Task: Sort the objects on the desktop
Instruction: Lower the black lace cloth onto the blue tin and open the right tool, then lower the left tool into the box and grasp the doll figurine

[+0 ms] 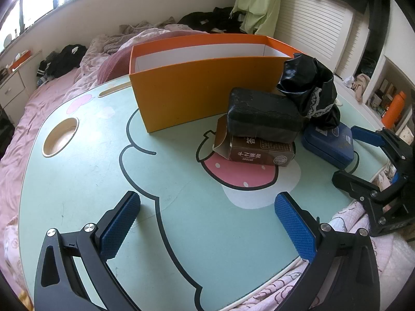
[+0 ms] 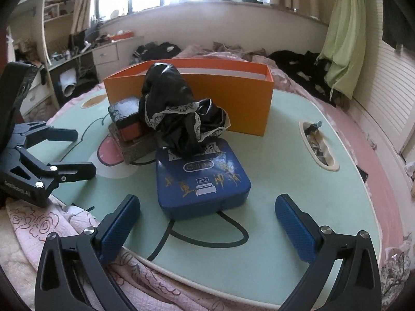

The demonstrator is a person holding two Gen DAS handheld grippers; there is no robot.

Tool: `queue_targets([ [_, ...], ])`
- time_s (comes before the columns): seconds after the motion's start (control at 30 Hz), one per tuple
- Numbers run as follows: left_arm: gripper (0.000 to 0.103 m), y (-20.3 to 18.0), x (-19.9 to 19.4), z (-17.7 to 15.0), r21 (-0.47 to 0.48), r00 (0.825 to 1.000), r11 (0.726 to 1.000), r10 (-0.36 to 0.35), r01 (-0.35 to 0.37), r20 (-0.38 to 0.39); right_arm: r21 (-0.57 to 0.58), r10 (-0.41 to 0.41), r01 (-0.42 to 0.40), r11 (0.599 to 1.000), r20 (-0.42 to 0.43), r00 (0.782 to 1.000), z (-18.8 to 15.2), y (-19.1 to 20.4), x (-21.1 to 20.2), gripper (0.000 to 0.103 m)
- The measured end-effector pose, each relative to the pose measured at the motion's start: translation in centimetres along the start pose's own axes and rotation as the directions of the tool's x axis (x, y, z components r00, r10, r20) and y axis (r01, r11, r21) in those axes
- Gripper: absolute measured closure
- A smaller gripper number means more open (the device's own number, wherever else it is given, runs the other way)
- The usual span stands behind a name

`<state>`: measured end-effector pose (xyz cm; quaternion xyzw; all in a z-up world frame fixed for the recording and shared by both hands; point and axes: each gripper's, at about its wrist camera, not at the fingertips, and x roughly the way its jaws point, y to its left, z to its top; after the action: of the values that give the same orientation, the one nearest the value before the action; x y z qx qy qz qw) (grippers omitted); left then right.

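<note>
The right gripper [image 2: 207, 220] hangs over the near edge of a mint-green lap table [image 2: 298, 181], its blue pads [image 2: 293, 228] spread wide with nothing between them. Just beyond lies a blue tin [image 2: 205, 181], and a crumpled black lace-trimmed garment [image 2: 176, 106] rests on its far end. Left of it sits a dark block [image 2: 127, 119] stacked on a brown carton [image 2: 135, 147]. Behind stands an open orange box [image 2: 233, 96]. The left gripper [image 2: 75, 153] waits at far left, open and empty.

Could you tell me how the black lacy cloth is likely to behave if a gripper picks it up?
The black cloth looks crumpled and thin, so probably floppy and light. Its shiny surface may slip. It drapes onto the blue tin, so lifting could drag across it.
</note>
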<state>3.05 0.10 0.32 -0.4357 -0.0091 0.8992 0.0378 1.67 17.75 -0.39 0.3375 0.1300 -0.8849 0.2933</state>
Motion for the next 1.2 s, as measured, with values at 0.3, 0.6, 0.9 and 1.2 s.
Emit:
queue_targets([
  [0.3,0.0,-0.1,0.0,0.0,0.0,1.0,1.0,0.001,-0.001,0.0,-0.002,0.001,-0.001,1.0,0.002,1.0,0.0,0.1,0.1,0.0],
  [0.6,0.0,-0.1,0.0,0.1,0.0,1.0,1.0,0.001,-0.001,0.0,-0.002,0.001,-0.001,1.0,0.003,1.0,-0.1,0.2,0.1,0.0],
  [0.9,0.0,0.6,-0.3,0.0,-0.019,1.0,0.999,0.029,-0.029,0.003,-0.001,0.0,0.0,1.0,0.003,1.0,-0.1,0.2,0.0,0.0],
  [1.2,0.0,0.2,-5.1,4.8,0.006,0.988,0.996,-0.094,0.094,0.123,-0.001,0.0,0.0,1.0,0.003,1.0,-0.2,0.2,0.0,0.0],
])
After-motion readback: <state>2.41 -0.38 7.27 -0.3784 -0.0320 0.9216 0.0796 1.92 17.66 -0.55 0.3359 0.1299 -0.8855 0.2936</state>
